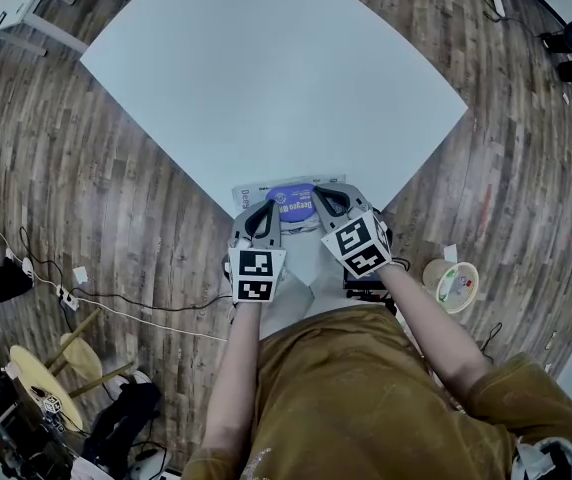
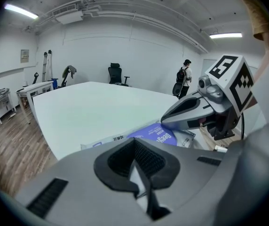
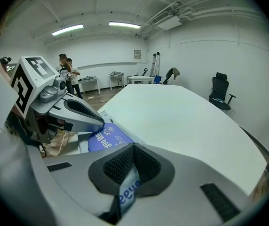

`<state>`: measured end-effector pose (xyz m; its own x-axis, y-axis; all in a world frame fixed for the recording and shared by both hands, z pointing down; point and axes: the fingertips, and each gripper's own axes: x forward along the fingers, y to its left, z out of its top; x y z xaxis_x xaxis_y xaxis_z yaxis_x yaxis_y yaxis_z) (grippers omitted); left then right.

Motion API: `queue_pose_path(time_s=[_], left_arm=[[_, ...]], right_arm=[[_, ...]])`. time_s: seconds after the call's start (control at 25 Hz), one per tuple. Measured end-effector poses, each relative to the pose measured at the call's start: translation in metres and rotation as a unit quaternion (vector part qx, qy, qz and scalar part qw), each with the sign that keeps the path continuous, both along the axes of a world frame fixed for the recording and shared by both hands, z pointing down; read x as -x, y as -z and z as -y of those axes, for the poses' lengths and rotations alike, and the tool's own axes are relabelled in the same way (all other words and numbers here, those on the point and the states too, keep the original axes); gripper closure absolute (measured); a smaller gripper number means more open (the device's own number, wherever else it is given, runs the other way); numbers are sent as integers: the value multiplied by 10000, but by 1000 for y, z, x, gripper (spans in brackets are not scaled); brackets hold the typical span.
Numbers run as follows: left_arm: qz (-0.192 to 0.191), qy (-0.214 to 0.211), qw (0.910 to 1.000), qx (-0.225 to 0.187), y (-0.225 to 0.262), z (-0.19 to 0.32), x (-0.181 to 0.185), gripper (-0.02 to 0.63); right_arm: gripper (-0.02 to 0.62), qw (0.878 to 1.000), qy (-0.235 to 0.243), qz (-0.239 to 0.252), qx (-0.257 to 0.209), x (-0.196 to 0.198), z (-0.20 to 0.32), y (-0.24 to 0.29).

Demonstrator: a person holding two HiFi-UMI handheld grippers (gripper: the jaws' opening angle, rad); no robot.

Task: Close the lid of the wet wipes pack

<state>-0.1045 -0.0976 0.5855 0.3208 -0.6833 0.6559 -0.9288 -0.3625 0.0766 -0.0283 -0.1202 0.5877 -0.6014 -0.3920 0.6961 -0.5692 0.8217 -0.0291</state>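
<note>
Right gripper (image 3: 125, 185): jaws drawn almost together, pinching a thin strip of white film with blue print
Left gripper (image 2: 138, 175): jaws likewise pressed close, with a pale sliver caught in the slit between the pads, seemingly the same film
Wet wipes pack (image 1: 288, 199): lies flat at the near corner of the counter, directly under both gripper tips
Blue label (image 3: 107, 136): oval, on the top face of the pack, facing up; each gripper view shows the other gripper's tip touching it, the left tip at its left edge and the right tip at its right edge
Lid: whether it is sealed down cannot be told
Grippers together: side by side, both pointing away from the person, marker cubes near the wrists
Counter (image 1: 266, 78): white, wide, bare beyond the pack
Floor (image 1: 116, 198): wood planks, with cables trailing at the near left
Office chair (image 2: 116, 74): black, well beyond the far edge of the counter
</note>
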Motion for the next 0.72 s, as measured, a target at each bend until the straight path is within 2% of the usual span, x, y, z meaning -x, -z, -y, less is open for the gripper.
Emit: queue_pose_path(time_s=[0.44,0.72], left_arm=[[-40,122,9998,119,2,-2,2,604],[22,193,9998,4,11,-7,5,604]], right_arm=[[589,9999,-80,149,-31,0,-1,9],[589,9996,-212,141,-156,-9,-3,18]])
